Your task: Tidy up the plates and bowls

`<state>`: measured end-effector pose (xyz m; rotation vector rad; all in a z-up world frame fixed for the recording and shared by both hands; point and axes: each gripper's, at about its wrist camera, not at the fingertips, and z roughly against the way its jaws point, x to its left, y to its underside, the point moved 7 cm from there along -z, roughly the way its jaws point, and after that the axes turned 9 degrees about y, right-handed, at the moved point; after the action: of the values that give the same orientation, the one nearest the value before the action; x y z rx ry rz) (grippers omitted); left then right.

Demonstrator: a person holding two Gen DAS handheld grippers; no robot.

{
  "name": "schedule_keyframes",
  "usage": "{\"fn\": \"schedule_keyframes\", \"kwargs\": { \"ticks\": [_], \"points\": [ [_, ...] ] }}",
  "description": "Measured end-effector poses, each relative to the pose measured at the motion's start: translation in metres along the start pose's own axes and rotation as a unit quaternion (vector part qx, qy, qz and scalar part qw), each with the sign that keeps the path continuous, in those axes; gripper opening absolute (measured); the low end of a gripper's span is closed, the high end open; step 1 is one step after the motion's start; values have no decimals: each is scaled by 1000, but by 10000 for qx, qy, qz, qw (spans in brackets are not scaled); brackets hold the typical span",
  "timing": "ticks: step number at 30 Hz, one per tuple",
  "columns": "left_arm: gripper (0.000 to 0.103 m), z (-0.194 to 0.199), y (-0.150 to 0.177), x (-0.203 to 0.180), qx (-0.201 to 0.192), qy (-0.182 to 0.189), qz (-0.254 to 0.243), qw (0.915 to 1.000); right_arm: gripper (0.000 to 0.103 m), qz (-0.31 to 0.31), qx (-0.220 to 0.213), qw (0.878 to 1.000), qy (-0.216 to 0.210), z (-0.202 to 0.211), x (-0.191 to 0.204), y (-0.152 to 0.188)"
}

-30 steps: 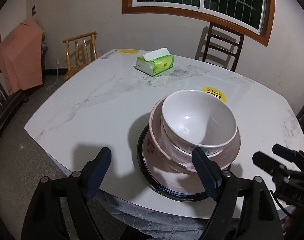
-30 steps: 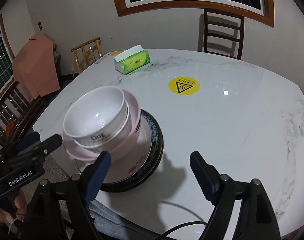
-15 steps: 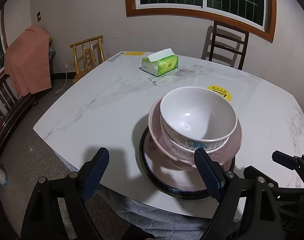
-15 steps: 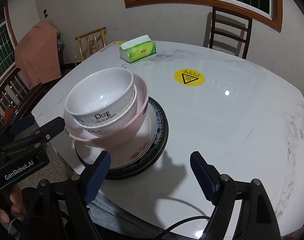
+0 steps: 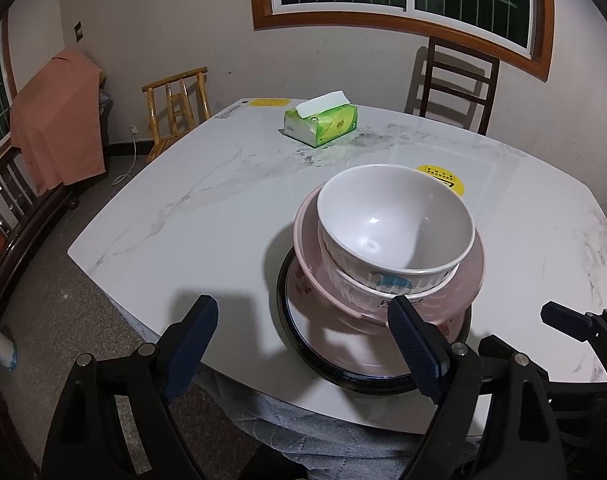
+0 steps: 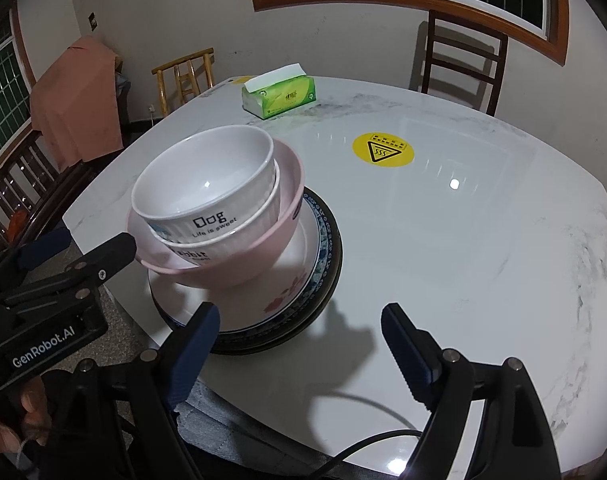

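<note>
Left wrist view: the left gripper [image 5: 303, 334] is held over the near edge of the tabletop [image 5: 207, 216] with its jaws spread wide and nothing between them. Just beyond its right finger the stack is seen: a white bowl [image 5: 395, 220] is nested in a second white bowl [image 5: 383, 286], both are seated in a pink bowl [image 5: 469, 284], and that rests on a white plate [image 5: 303, 304] laid on a dark-rimmed plate [image 5: 281, 292]. The stack is set near the tabletop's near edge. A green tissue box [image 5: 323, 122] is seen at the far side, a yellow sticker [image 5: 443, 176] behind the stack. From the right wrist view, the right gripper [image 6: 299, 328] is likewise spread and empty, placed to the right of the stack, apart from it. "Dog" is read on the top bowl.
</note>
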<state>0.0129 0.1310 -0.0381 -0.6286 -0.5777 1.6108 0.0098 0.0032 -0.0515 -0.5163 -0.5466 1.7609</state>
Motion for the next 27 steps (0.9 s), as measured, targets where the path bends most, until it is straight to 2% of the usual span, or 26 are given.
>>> {"fn": "schedule_keyframes", "kwargs": {
  "ticks": [27],
  "points": [
    [85,-2,5,1,105,11,29,9999,85,172,53,9996,-204,-1,18,0]
  ]
}}
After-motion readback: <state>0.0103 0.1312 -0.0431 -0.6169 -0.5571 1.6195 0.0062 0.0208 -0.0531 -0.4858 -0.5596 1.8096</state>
